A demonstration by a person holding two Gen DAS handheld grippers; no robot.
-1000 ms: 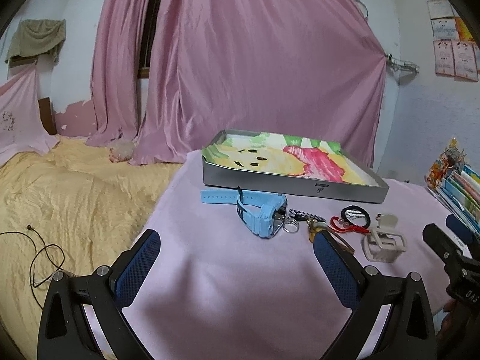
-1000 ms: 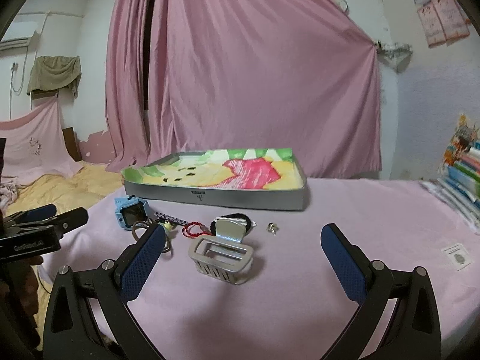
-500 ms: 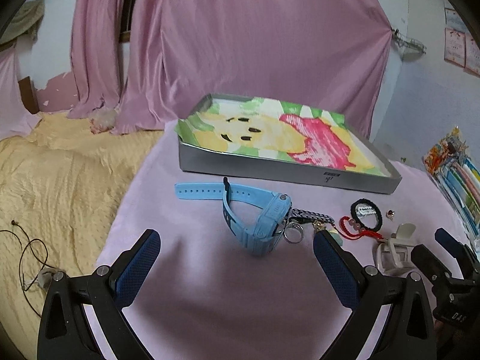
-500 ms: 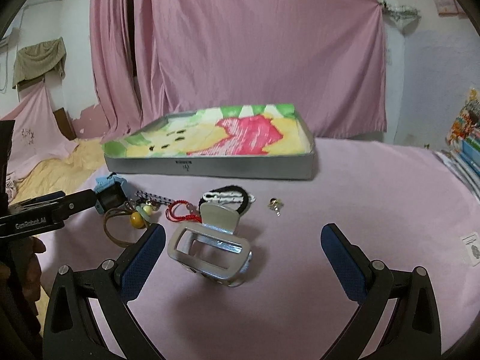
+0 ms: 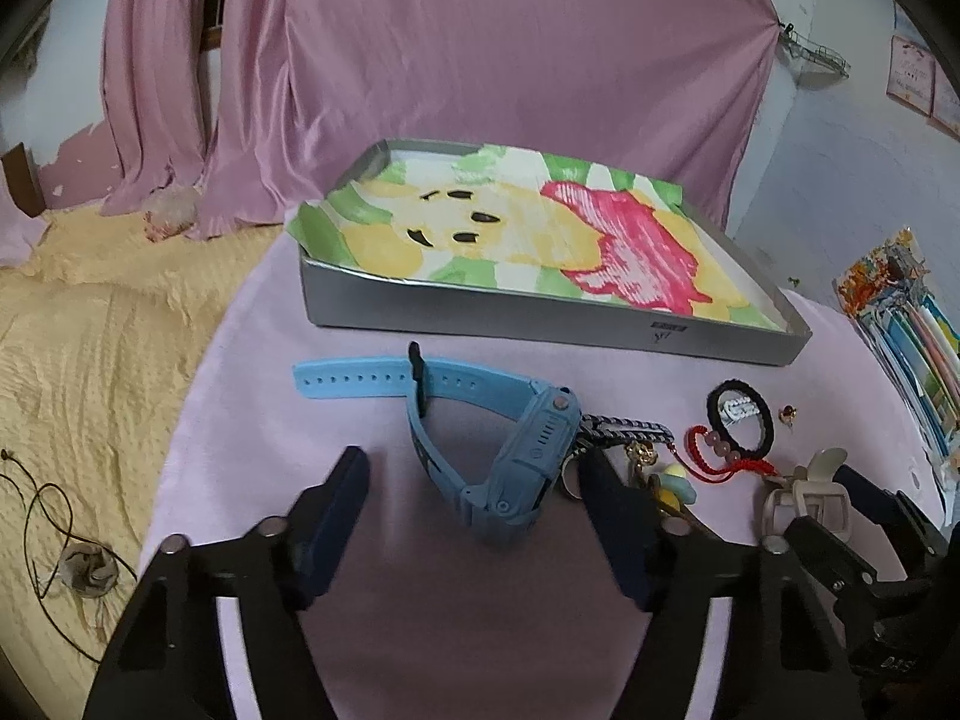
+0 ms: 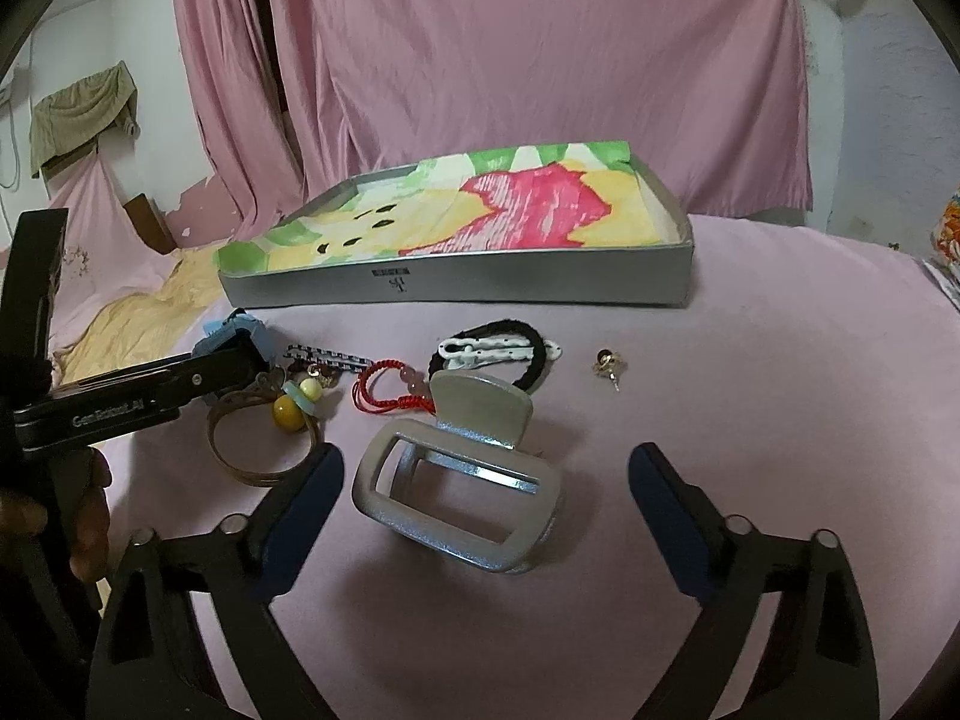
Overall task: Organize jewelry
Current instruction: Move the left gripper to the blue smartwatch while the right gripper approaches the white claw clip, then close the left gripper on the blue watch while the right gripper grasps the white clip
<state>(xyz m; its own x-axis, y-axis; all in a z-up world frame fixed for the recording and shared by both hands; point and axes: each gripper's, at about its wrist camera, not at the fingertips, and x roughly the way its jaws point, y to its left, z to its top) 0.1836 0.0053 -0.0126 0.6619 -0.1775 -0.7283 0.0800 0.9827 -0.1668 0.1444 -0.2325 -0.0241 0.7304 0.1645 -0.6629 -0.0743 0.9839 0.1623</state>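
A light blue watch (image 5: 516,450) lies on the pink cloth, its body between the open fingers of my left gripper (image 5: 474,480). My right gripper (image 6: 486,480) is open around a silver hair claw (image 6: 462,474), which also shows in the left wrist view as a hair claw (image 5: 807,498). Between the two lie a red cord bracelet (image 6: 390,396), a black hair tie with a white clip (image 6: 498,351), a brown bangle with beads (image 6: 264,444), a braided strap (image 6: 324,357) and a small gold earring (image 6: 609,366). A grey tray (image 5: 540,312) lined with colourful paper stands behind them.
Pink curtains (image 5: 480,60) hang behind the table. A yellow bedspread (image 5: 90,348) with a black cable (image 5: 42,510) lies to the left. Stacked colourful books (image 5: 912,330) sit at the right edge. A hand (image 6: 78,516) holds the left gripper's handle.
Both grippers have moved forward and down. The watch now sits between the left fingers, and the hair claw between the right fingers. Both stay open.
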